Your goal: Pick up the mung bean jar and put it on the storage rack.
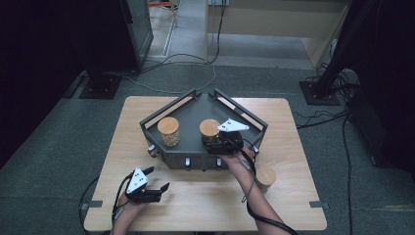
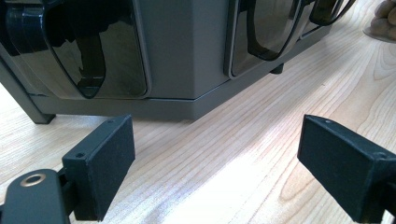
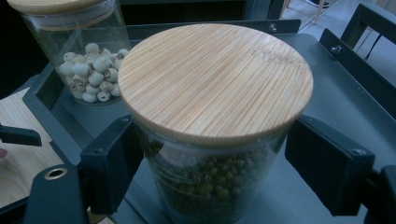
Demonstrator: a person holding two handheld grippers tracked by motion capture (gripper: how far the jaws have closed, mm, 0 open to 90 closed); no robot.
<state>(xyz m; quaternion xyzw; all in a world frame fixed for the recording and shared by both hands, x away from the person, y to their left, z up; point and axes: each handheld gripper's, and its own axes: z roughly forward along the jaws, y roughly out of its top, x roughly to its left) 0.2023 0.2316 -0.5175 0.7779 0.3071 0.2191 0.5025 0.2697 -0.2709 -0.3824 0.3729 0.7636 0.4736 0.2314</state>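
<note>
1. The clear glass jar of green beans with a round bamboo lid stands upright on the dark grey metal tray, between the jaws of the right gripper.
2. The right gripper is released; its pads flank the glass, the right pad clear of it.
3. The left gripper is released, empty, on the light wooden table, farther away.

Tongs astride green-bean jar, pads just off.

Clear glass jar with striped bamboo lid, matt grey metal tray
</note>
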